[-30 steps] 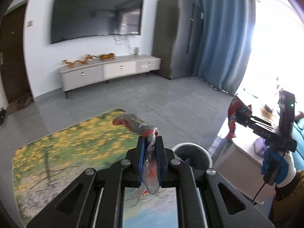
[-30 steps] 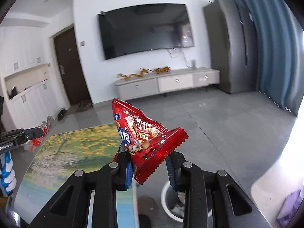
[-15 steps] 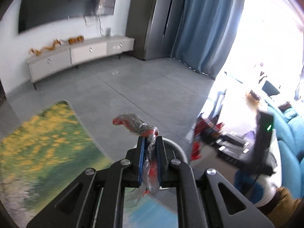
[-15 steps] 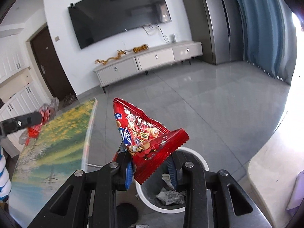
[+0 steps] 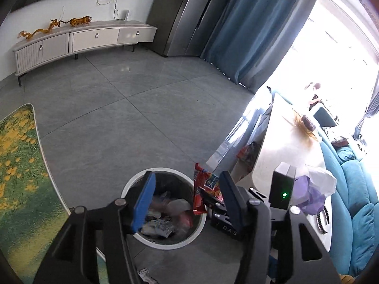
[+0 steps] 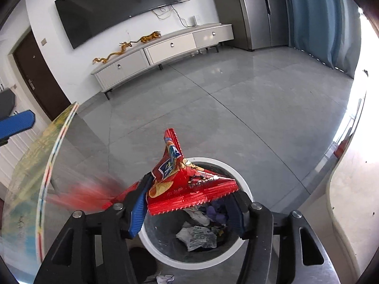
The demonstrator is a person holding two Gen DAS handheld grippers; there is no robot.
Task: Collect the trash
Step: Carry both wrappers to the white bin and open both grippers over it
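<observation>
My R tongs [image 6: 187, 207] are spread w/ the red snack bag [image 6: 189, 184] between the pads, over the white-rimmed bin [image 6: 239, 177]; can't tell if it's gripped. L cam shows what R can't: L tongs [image 5: 187, 196] wide apart, holding nothing, above the bin [image 5: 163, 243]. Red smear [image 6: 83, 195] at R-cam left is too blurred to ID.

Both wrist views close above, angled down, sharing the trash bin [image 5: 165, 242] [image 6: 165, 258].

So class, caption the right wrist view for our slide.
Open right gripper releases a red snack bag over the white-rimmed trash bin.
</observation>
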